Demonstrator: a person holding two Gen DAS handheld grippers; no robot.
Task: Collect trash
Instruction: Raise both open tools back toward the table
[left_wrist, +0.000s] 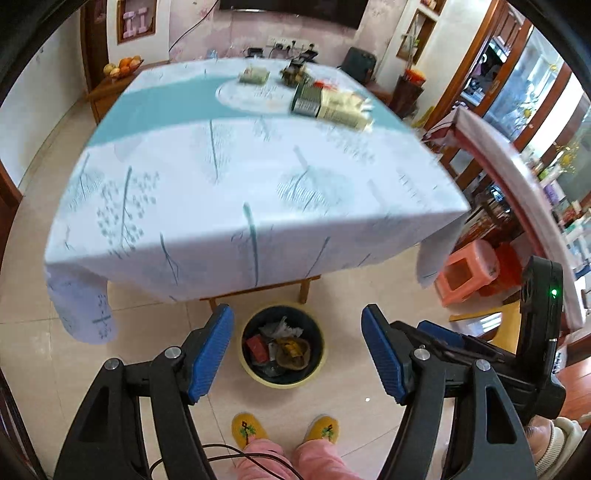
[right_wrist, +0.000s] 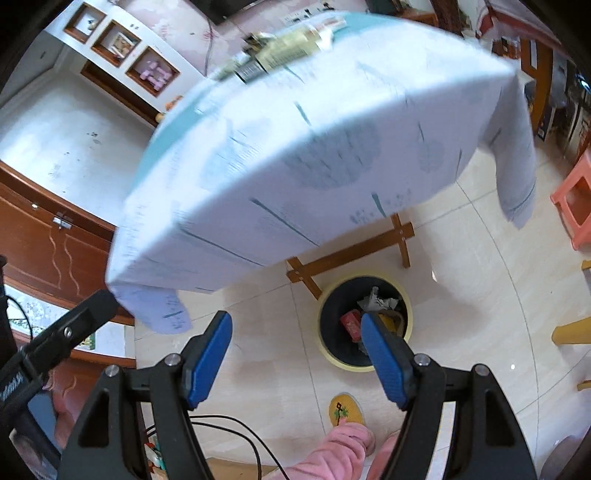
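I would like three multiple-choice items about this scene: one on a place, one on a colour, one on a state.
1. Where is the trash bin?
A. on the table
B. on the floor by the table's edge
C. on the pink stool

2. What colour are the slippers?
A. yellow
B. black
C. white

3. How is the left gripper?
A. shut on a wrapper
B. shut, empty
C. open, empty

Key: 1 B, the bin stands on floor tiles below the tablecloth. 2 A, both toes are yellow. 3 C, the blue pads stand apart with nothing between.

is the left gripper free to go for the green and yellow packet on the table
Probably yes: the left gripper is open and empty, and the packet lies uncovered on the tablecloth, though far across it.
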